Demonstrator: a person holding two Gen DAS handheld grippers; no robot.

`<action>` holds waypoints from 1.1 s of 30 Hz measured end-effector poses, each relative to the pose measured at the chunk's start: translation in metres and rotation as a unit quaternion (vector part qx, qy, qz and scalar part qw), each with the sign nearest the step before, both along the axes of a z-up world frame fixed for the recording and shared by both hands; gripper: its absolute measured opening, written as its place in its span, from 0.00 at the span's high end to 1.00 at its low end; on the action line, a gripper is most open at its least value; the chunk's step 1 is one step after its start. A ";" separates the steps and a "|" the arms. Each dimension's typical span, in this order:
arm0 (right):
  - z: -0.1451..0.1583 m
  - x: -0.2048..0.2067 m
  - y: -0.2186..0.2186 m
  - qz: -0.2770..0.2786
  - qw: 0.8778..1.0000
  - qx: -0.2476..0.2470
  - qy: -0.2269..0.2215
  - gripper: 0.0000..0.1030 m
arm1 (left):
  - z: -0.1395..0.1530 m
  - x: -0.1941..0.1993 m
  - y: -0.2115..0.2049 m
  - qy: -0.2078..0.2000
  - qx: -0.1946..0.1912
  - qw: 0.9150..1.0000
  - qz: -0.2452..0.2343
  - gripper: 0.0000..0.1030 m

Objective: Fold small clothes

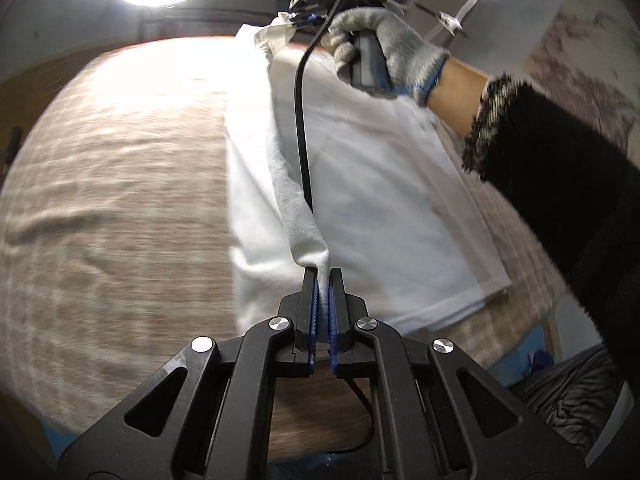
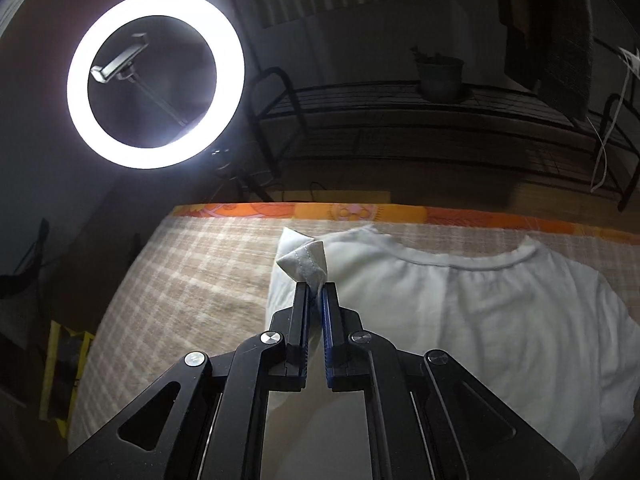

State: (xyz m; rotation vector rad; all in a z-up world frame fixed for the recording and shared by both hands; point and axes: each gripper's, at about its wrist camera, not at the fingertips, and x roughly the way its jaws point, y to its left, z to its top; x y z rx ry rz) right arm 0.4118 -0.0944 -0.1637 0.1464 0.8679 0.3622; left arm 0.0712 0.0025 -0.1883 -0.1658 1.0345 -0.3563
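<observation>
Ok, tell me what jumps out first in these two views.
The glowing ring light dominates the upper left of the right wrist view. Below it, a white T-shirt lies on the checked bedcover, with the right hand-held gripper and left hand-held gripper each shut on its fabric.

Checked bedcover [image 1: 112, 200] lies bare left of the white shirt [image 1: 380, 208].

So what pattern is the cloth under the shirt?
A beige and white check on the cloth, under the white shirt; clearest in the right wrist view.
</observation>
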 end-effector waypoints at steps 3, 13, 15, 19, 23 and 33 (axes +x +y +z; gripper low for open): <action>-0.021 0.003 -0.036 -0.030 0.999 0.000 0.024 0.95 | -0.013 0.007 -0.019 0.015 0.011 1.000 -0.020 0.98; -0.027 0.000 -0.076 -0.051 0.997 -0.046 0.045 0.74 | -0.013 -0.002 -0.029 0.027 0.000 0.998 -0.057 0.59; -0.016 -0.009 -0.088 -0.060 0.996 -0.047 0.037 0.69 | -0.004 -0.011 -0.024 0.022 -0.005 0.997 -0.072 0.59; 0.009 -0.040 -0.119 -0.080 0.996 -0.003 0.031 0.69 | 0.011 -0.032 -0.011 0.010 -0.036 0.996 -0.085 0.59; 0.028 -0.091 -0.128 -0.057 0.997 0.026 0.033 0.69 | 0.022 -0.039 0.015 -0.014 -0.047 0.997 -0.056 0.59; 0.017 -0.223 -0.091 0.048 0.995 0.040 0.077 0.69 | 0.011 -0.019 0.024 -0.016 -0.031 0.999 -0.028 0.59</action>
